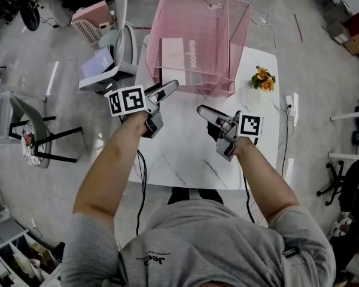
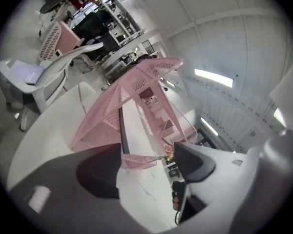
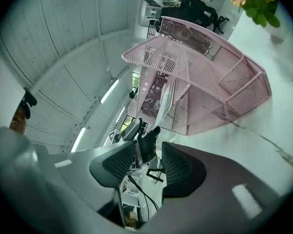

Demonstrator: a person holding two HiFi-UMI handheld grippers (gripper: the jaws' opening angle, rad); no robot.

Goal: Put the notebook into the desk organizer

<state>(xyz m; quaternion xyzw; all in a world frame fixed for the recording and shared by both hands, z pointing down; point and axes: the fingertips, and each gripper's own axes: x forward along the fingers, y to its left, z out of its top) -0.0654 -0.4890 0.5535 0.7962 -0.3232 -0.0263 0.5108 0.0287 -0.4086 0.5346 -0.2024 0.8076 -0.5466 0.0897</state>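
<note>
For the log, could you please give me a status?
Left hand-held gripper open, empty; right hand-held gripper likewise. Notebook already inside desk organizer. Nothing in the way.

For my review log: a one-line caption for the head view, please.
Left gripper and right gripper open, empty, before the pink desk organizer holding the notebook.

Office: rolling chair (image 1: 338, 181), white desk (image 1: 191, 157) (concrete floor (image 1: 311, 58)).

Notebook (image 1: 176, 54), seemingly upright, in pink organizer (image 1: 220, 43)
</note>
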